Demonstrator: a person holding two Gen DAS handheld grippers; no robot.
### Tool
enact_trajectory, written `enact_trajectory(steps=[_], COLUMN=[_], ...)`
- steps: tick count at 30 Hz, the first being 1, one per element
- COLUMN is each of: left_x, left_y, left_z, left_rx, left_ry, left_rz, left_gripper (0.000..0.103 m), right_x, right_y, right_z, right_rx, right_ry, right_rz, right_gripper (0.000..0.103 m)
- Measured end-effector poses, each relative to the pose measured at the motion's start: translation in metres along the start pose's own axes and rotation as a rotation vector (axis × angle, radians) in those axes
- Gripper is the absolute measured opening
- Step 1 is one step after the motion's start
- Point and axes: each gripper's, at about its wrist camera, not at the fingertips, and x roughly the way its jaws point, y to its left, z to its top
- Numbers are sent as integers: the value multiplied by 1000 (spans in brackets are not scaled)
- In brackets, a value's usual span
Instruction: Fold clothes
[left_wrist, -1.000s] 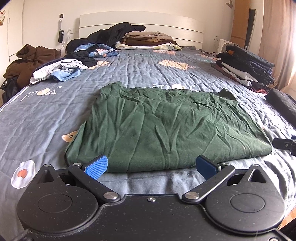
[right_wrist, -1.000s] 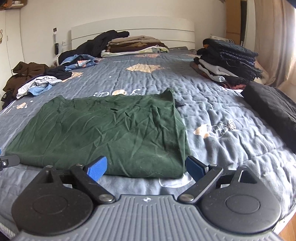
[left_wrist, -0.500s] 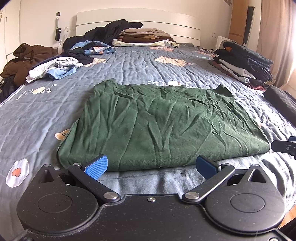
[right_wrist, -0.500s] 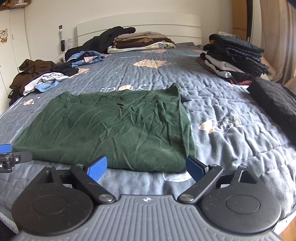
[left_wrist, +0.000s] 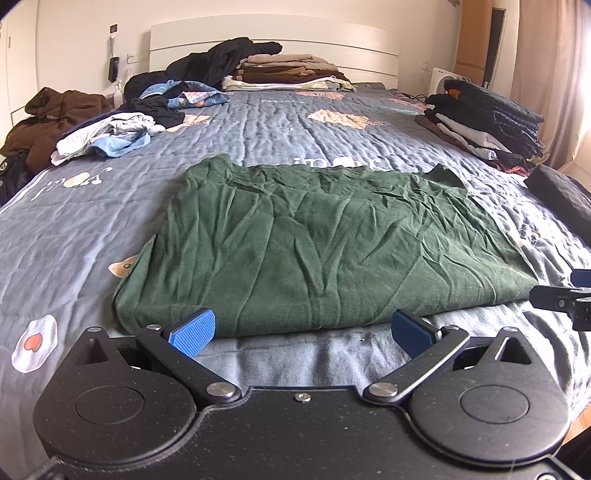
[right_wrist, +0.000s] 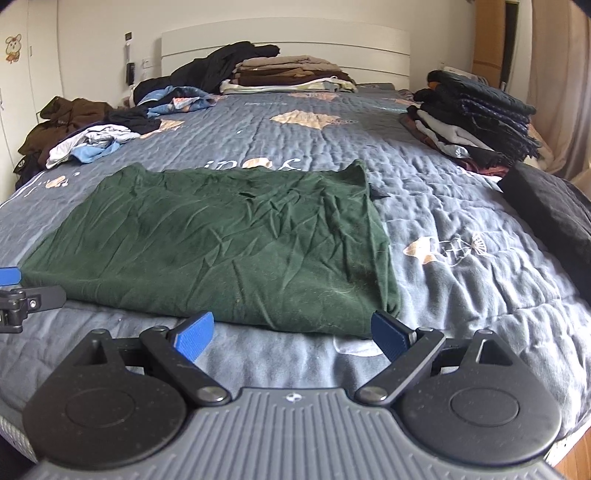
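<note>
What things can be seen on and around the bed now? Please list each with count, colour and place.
green garment: one, dark green, flat on the near middle of the bed
bedspread: one, blue-grey with cartoon prints, covers the bed
headboard: one, white, far end
folded stack: one, browns and beige, by the headboard
folded stack: one, mostly dark, right edge
loose clothes: one heap, white, blue and black, far left
brown garment: one, left edge
black bundle: one, near right
left gripper: one, black with blue pads, open, before the garment's near edge
right gripper: same, open, at its near right corner
</note>
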Motion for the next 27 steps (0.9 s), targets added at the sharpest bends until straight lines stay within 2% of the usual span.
enact_trajectory(steps=[6, 12, 17, 23, 27], left_x=[1, 2, 2, 1, 4], left_y=[5, 14, 18, 28, 33], left_z=[-2, -1, 2, 6, 7], left_rx=[-15, -47, -56, -90, -131], left_ry=[4, 5, 1, -2, 4], left_rz=[9, 20, 23, 24, 8], left_gripper=[103, 103, 103, 103, 103], right_x=[-1, -3, -6, 0, 9], right_y=[5, 24, 33, 38, 35], right_z=[5, 14, 32, 55, 54], right_rx=[-3, -81, -85, -130, -94], right_ry=[3, 6, 5, 8, 28], right_rz=[41, 136, 201, 198, 187], right_gripper=[92, 92, 92, 92, 92])
